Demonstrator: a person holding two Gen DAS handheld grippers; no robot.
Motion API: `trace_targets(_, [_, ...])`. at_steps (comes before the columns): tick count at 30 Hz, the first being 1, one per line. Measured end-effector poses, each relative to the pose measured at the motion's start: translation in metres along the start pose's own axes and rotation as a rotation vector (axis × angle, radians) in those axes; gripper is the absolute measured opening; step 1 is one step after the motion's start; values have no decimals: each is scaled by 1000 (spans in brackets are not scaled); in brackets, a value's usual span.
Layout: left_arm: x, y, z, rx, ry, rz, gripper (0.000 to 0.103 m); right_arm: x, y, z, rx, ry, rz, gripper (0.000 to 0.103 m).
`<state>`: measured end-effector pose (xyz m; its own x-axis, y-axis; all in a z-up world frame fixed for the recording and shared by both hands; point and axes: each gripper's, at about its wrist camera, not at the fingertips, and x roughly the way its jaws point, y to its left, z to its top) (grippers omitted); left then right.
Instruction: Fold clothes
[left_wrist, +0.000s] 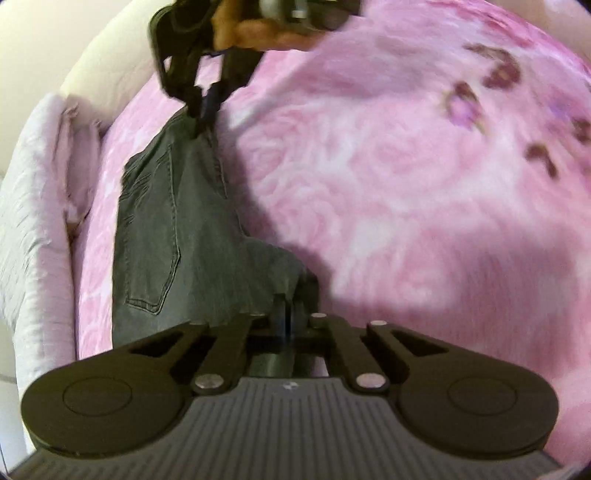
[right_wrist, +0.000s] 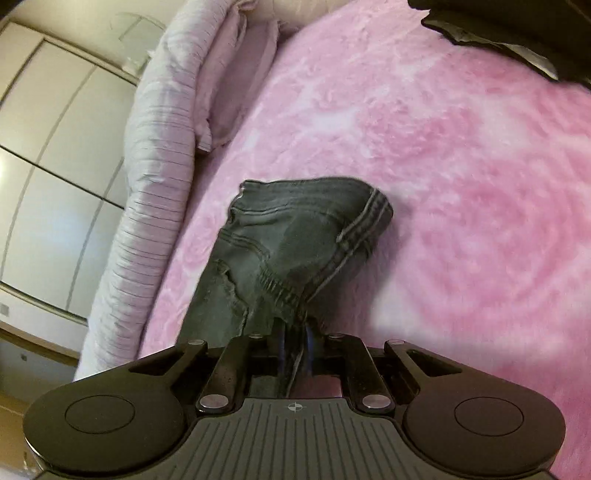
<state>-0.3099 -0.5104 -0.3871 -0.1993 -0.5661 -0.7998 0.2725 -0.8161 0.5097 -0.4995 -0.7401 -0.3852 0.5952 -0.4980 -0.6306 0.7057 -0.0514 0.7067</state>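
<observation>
Denim, grey jeans, on pink blanket of bed.

Left wrist view: left gripper fingers closed on near edge of jeans. Garment runs straight ahead from fingers, long axis away from camera, back pocket up. At far end, right gripper pinches opposite edge; likely two-end hold to keep cloth taut for fold.

Right wrist view: right gripper fingers clamped on bunched denim; jeans extend ahead, seamed end farthest. Dark item far ahead-right, unidentified.
</observation>
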Motion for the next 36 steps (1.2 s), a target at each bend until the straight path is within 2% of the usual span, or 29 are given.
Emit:
trace_targets(4, [-5,5,-2,-36,9,-24,0,0,-1,-5,-80,6,-19,10])
trace_targets(6, [-8,8,-2,-65,18,-34,5,-9,-7,-12,-67,0,-16,14])
trace_targets(8, [-12,11,-1,-95,28,-44,8,-21,-11,-23,-48,-5,-31,30])
trace_targets(9, [-15,13,-2,-129,41,-46,9,-26,-12,-29,-55,0,-60,35])
trace_targets(11, [-24,20,-8,-234,91,-48,11,-36,-10,-45,-78,32,-119,50])
trace_targets(12, [-28,23,-10,-288,117,-49,17,-42,-10,-52,-87,53,-142,52])
trace_targets(18, [-84,36,-39,-608,259,33,31,-83,0,-82,-145,157,-247,59])
trace_targets(24, [-164,35,-81,-937,369,144,44,-112,46,-91,-266,224,-204,63])
trace_targets(28, [-225,23,-116,-1127,408,244,51,-125,95,-103,-388,246,-154,64])
trace_targets(30, [-256,13,-134,-1176,412,301,56,-133,122,-115,-438,244,-127,65])
trace_targets(33, [-294,-4,-163,-1204,402,355,56,-150,156,-140,-485,225,-96,66])
trace_targets(36, [-329,-23,-197,-1219,375,373,56,-172,186,-176,-508,195,-80,67])
